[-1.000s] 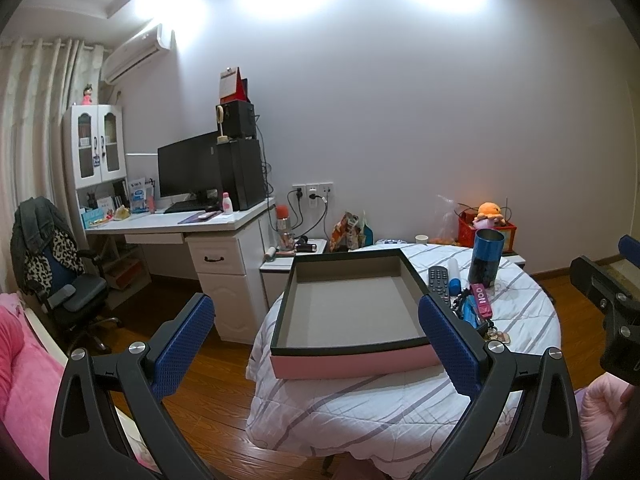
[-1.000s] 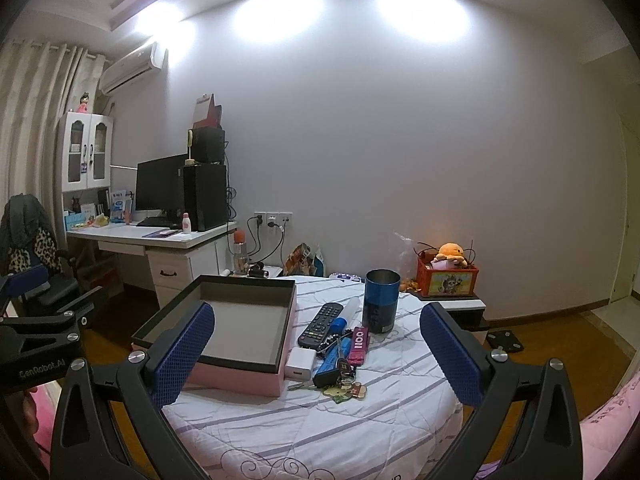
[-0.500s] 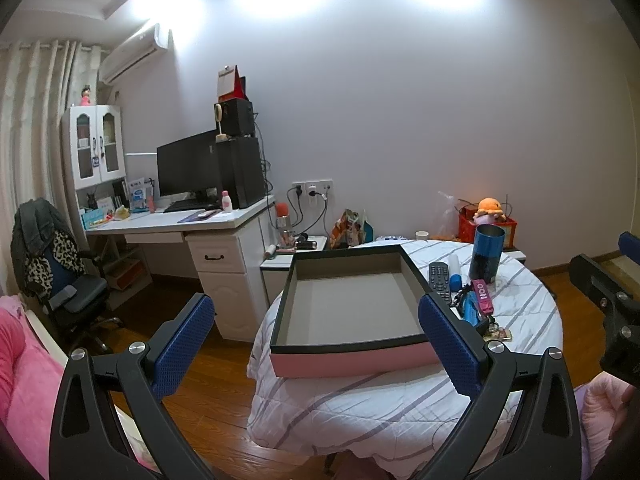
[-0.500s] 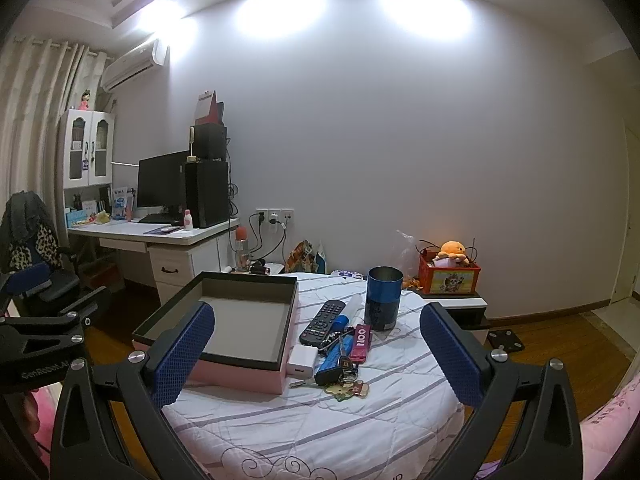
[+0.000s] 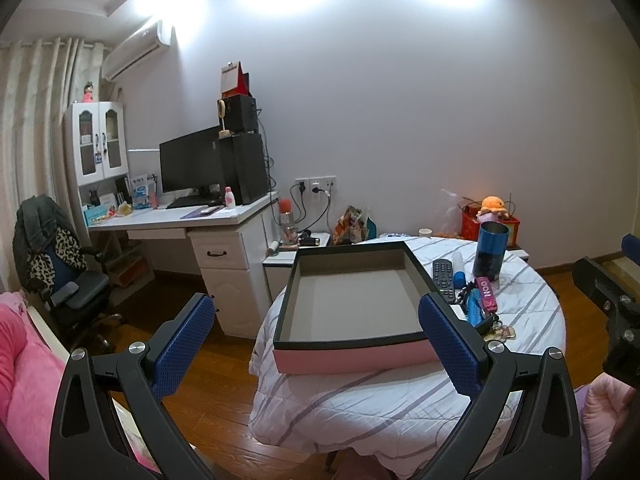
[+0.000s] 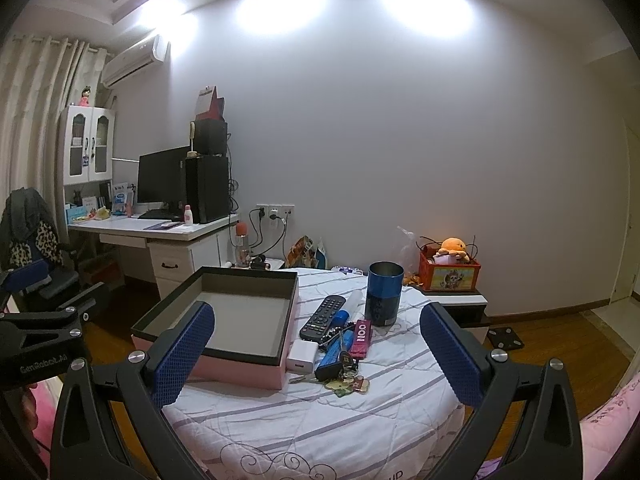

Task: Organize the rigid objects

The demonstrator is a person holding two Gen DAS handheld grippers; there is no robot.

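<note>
An empty pink box with a black rim sits on a round table with a striped cloth. Right of the box lie a black remote, a white charger block, a blue case, a magenta bar, keys with charms and a blue tumbler. My left gripper is open, held short of the box. My right gripper is open, held short of the cluster.
A white desk with a monitor and an office chair stand to the left. A red toy box with an orange plush sits behind the table. Wooden floor surrounds the table. Pink bedding is at the near left.
Both grippers have moved slightly closer to the table and stayed open. Nothing on the table has moved.
</note>
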